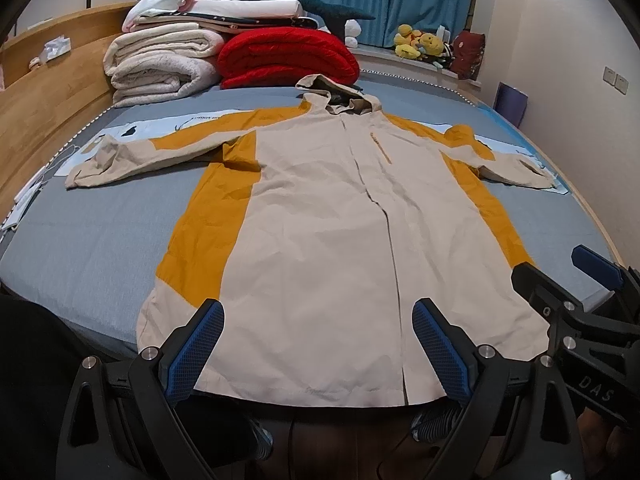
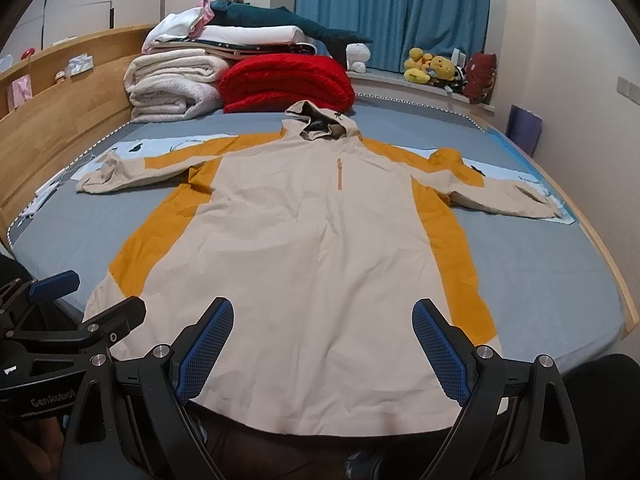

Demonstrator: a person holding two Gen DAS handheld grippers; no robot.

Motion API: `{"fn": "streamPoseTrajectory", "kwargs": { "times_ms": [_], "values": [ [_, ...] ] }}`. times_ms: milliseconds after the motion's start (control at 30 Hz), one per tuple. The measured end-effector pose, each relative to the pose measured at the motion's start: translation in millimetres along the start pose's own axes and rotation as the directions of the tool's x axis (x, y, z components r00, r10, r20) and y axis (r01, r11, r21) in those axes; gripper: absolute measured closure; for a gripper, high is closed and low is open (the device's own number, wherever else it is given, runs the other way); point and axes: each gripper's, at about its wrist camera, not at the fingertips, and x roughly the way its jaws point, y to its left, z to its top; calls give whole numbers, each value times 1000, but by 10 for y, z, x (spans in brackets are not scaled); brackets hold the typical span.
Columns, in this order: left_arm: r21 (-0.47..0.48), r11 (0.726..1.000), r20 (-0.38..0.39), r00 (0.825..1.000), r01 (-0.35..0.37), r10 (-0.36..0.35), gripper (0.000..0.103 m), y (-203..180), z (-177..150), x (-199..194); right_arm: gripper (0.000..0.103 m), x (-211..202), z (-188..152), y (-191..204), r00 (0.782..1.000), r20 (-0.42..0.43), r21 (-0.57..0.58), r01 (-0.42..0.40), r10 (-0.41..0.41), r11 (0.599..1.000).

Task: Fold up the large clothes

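A large beige and mustard-yellow hooded jacket (image 1: 320, 216) lies flat, front up, on the grey bed, sleeves spread to both sides, hood at the far end, hem at the near edge. It also shows in the right wrist view (image 2: 304, 240). My left gripper (image 1: 318, 344) is open and empty, held above the hem near the jacket's middle. My right gripper (image 2: 322, 344) is open and empty, also above the hem. The right gripper shows at the right edge of the left wrist view (image 1: 560, 276); the left gripper shows at the left edge of the right wrist view (image 2: 86, 296).
The grey bed (image 1: 88, 248) has a wooden headboard (image 1: 44, 112) along its left. Folded white blankets (image 1: 160, 64) and a red quilt (image 1: 288, 56) are stacked beyond the hood. Plush toys (image 1: 420, 44) sit on the windowsill under blue curtains. Light-blue sheets lie under the sleeves.
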Motion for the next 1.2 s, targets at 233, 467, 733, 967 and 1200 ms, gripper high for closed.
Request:
{"fn": "streamPoseTrajectory", "kwargs": {
  "times_ms": [233, 467, 733, 967, 1200],
  "values": [
    [48, 999, 44, 999, 20, -22, 20, -48, 74, -99, 13, -129, 96, -38, 998, 61, 6, 17, -18, 1000],
    [47, 999, -7, 1000, -4, 4, 47, -36, 361, -171, 15, -191, 258, -96, 995, 99, -8, 27, -26, 1000],
    [57, 998, 88, 996, -17, 12, 60, 129, 901, -233, 20, -77, 700, -250, 992, 123, 11, -8, 7, 1000],
    [33, 998, 153, 987, -47, 42, 76, 420, 1721, 66, 32, 177, 1438, -328, 977, 211, 11, -20, 17, 1000],
    [12, 995, 166, 982, -95, 92, 81, 862, 2512, 662, 50, 644, 2218, -335, 963, 264, 21, -65, 57, 998]
  ]
}}
